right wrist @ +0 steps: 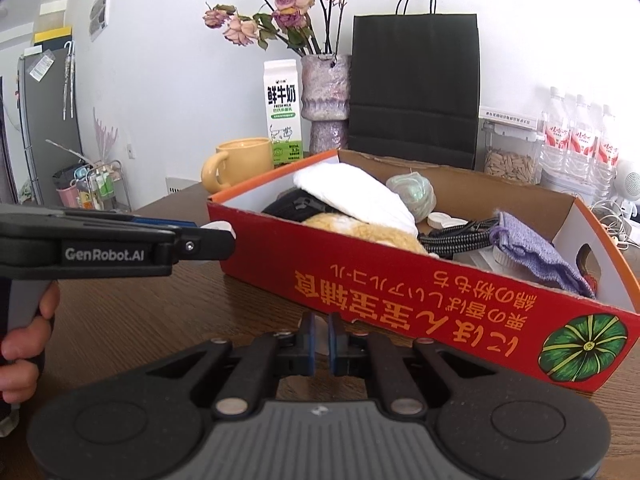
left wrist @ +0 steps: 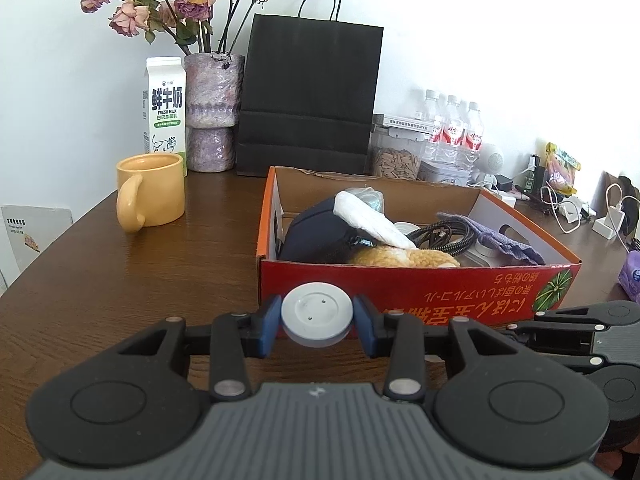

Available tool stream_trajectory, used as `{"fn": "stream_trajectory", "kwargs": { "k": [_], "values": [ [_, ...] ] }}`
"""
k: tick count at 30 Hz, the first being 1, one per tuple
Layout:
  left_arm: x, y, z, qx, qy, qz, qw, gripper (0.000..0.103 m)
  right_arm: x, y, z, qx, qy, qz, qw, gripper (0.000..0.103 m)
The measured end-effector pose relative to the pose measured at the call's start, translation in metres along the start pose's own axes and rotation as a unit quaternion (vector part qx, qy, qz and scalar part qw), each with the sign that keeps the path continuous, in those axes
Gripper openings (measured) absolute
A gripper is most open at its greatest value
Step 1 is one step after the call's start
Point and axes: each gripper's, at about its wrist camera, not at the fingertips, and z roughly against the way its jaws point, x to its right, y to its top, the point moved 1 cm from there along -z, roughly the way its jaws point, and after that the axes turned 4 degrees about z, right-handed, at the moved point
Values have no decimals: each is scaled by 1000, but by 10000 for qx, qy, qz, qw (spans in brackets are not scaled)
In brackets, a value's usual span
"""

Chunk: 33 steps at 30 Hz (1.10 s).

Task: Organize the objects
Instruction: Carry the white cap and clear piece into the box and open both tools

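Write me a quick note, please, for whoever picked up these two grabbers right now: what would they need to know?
Left gripper: its fingers are shut on a white round disc, held just in front of the red box.
Right gripper: shut, nothing visibly between its fingers, low by the box's near wall.
Already in the box: a white cloth, a black cable, a purple cloth, a furry yellow thing.
Left to do: drop the disc into the box. The yellow mug and milk carton stand outside on the table.

small cluttered items (left wrist: 560, 188) at table's far right, too small to tell apart
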Motion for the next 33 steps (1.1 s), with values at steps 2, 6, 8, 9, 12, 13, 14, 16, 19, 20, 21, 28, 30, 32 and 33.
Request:
{"fn": "stream_trajectory", "kwargs": {
  "k": [2, 6, 8, 9, 12, 13, 14, 16, 19, 20, 21, 28, 30, 32, 33],
  "values": [
    [0, 0, 1, 33, 46, -4, 10000, 41, 1, 1, 4, 91, 0, -20, 10000, 6],
    [1, 0, 0, 14, 177, 26, 9998, 41, 4, 3, 12, 304, -34, -79, 9995, 6],
    [1, 2, 2, 54, 195, 108, 9997, 41, 6, 3, 16, 396, -57, -115, 9991, 6],
    [1, 3, 3, 76, 202, 146, 9997, 41, 7, 4, 17, 434, -67, -129, 9990, 6],
    [6, 6, 3, 84, 189, 194, 9996, 41, 9, 5, 22, 555, -87, -166, 9983, 6],
    [9, 7, 3, 80, 190, 163, 9997, 41, 10, 5, 24, 599, -97, -173, 9980, 6],
    [12, 8, 3, 85, 204, 123, 9997, 41, 11, 6, 26, 648, -109, -184, 9977, 6],
    [17, 11, 3, 111, 208, 86, 9997, 41, 13, 8, 30, 737, -133, -215, 9970, 6],
    [24, 18, 2, 155, 176, 78, 9997, 41, 17, 11, 34, 878, -198, -259, 9956, 6],
    [26, 20, 2, 174, 168, 71, 9997, 41, 19, 13, 36, 929, -227, -273, 9950, 6],
    [29, 23, 1, 195, 162, 65, 9997, 41, 20, 14, 37, 975, -257, -289, 9945, 6],
    [51, 46, -3, 365, 73, -126, 9992, 41, 39, 30, 41, 1171, -489, -390, 9911, 6],
    [56, 53, -7, 409, 62, -146, 9990, 41, 45, 35, 41, 1202, -548, -417, 9904, 6],
    [61, 60, -12, 440, 44, -151, 9989, 41, 51, 40, 40, 1225, -598, -443, 9897, 6],
    [63, 63, -15, 448, 49, -155, 9989, 41, 54, 42, 39, 1233, -624, -455, 9894, 6]
  ]
}}
